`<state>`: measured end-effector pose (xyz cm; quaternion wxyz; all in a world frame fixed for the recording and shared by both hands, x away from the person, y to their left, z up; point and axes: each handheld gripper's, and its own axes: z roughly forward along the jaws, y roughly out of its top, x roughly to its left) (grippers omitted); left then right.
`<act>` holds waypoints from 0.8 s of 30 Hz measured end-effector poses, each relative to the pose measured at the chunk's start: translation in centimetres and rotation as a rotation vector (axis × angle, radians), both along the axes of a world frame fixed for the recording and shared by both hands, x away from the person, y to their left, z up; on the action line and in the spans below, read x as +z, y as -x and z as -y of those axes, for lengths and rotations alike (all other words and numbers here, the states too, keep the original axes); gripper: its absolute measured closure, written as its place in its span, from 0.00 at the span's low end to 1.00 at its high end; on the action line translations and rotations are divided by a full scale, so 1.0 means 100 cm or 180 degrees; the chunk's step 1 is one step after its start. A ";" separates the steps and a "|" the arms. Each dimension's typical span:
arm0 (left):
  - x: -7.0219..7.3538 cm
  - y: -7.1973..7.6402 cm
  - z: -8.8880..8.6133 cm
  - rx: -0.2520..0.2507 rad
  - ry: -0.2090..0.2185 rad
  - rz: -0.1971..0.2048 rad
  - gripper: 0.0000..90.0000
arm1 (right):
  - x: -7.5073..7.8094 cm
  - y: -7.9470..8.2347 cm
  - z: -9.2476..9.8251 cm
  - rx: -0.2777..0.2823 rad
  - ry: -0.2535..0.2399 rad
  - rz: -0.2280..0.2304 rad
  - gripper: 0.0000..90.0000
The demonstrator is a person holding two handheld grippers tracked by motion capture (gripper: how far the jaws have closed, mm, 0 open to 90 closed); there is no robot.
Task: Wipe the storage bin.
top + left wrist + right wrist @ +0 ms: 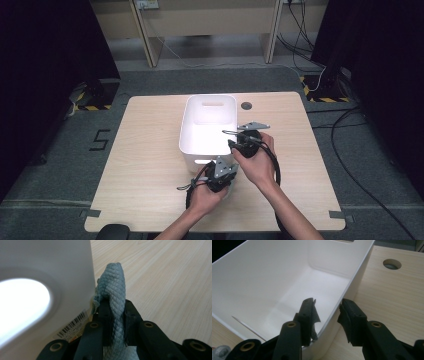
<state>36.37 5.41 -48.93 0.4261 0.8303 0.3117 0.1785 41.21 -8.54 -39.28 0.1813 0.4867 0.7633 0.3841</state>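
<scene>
On one table: one bin, one cloth.

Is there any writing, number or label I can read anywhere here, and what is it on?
"5": painted in black on the grey floor, left of the table.
Barcode sticker on the white bin's outer wall: bars and print are too small and blurred to read.
Nothing else is readable.

A grey-blue cloth with a scaly diamond weave stands bunched and upright, just beside the outer wall of a white bin, near its oval handle hole.
</scene>
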 end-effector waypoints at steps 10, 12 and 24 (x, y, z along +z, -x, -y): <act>0.022 0.002 -0.001 0.0015 0.0115 0.0099 0.89 | 0.000 0.000 0.000 0.0005 -0.0008 0.0001 0.71; 0.025 0.003 -0.001 0.0012 0.0130 0.0118 0.89 | 0.000 0.000 0.000 0.0003 -0.0008 -0.0004 0.71; 0.048 0.016 -0.016 -0.0026 0.0097 0.0274 0.88 | 0.000 -0.002 0.002 0.0015 -0.0023 -0.0041 0.69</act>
